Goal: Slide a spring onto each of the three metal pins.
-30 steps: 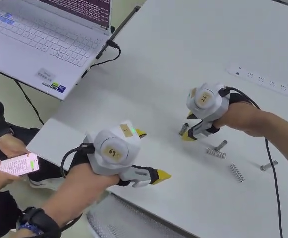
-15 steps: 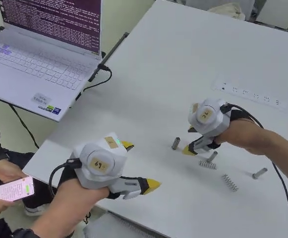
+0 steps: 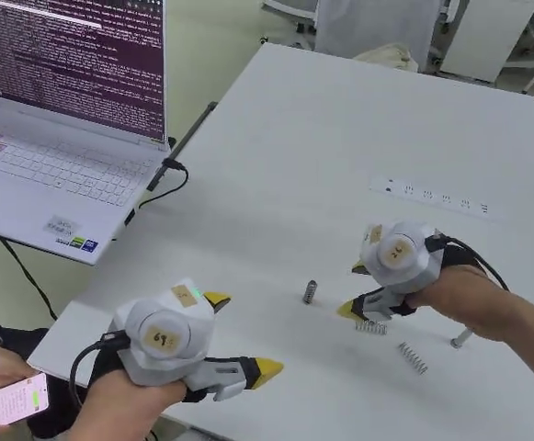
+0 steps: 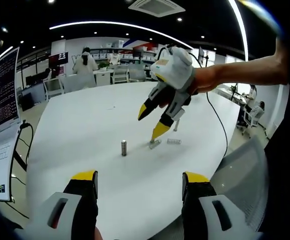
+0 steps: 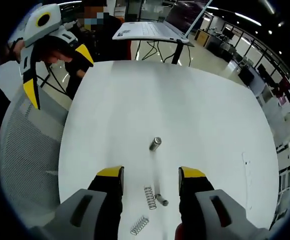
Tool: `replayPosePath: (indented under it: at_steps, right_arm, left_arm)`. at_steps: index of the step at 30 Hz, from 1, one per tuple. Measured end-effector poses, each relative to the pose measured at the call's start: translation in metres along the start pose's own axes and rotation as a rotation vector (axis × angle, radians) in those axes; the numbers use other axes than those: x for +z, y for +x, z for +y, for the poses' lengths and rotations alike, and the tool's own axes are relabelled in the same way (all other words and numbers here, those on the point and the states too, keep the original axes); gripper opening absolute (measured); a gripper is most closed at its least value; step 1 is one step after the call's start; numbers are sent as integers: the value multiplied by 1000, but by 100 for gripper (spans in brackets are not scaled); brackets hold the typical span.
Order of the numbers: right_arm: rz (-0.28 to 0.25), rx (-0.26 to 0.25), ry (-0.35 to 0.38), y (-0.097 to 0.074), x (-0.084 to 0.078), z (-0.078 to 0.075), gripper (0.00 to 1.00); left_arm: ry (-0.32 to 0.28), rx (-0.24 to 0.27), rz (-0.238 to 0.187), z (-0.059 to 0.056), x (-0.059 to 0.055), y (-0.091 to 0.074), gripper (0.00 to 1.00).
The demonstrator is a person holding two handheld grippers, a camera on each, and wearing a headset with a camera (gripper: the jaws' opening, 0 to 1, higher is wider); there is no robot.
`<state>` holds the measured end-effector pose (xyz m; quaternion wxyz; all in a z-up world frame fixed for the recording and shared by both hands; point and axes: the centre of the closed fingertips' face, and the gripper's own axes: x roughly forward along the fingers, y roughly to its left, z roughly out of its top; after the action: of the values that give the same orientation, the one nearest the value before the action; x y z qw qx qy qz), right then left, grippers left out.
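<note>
Closest thing, bottom left of the head view, is the left gripper (image 3: 242, 335). Its jaws are wide apart with nothing in them, and it hangs near the front edge of the white table (image 3: 276, 165). A bit further in, toward the lower right, is the loose stuff: an outer spring (image 3: 412, 357) on its side, a flat pin (image 3: 460, 339) lying just right of it, and a near spring (image 3: 370, 326) right below the right gripper (image 3: 352, 290). That claw is spread and empty too. Its own view shows the near spring and a short pin (image 5: 160, 201) lying just beside each other between the two tips. Just past them, about centre frame, stands the upright pin (image 3: 310, 292). It looks like it's already got a spring on it, but it's small so I won't swear to it. My guess is one done, two to go. Way at the back are a power strip (image 3: 437, 197) at right and a laptop (image 3: 64, 138) at upper left. What worries me is that the pin and spring sit so close together that a sloppy close could catch both, or clip the pin's rounded side and send it rolling. A spring pinched off-centre will probably squirt out. And swinging the tips left could topple the upright pin.
</note>
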<state>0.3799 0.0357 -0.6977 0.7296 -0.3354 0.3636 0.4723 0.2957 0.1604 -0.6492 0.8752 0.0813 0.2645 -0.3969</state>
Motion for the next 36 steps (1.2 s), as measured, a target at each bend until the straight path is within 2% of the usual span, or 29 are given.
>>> replayPosePath:
  at_steps: [8,11,18,36]
  right_arm:
    - [-17,-42,27,-16,-20,11,43]
    - [-27,-55,57,-23,-30,14,44]
    - [-72,-103,149,-41,-47,12,46]
    - [-101,-203,285,-82,-103,18,48]
  left_arm:
    - [13,-3,-3,-4,5,1,65]
    - [16,-3,-4,-5,7,2,65]
    - [26,-9,0,-8,9,5,65]
    - [56,-33,7,-14,22,20,65]
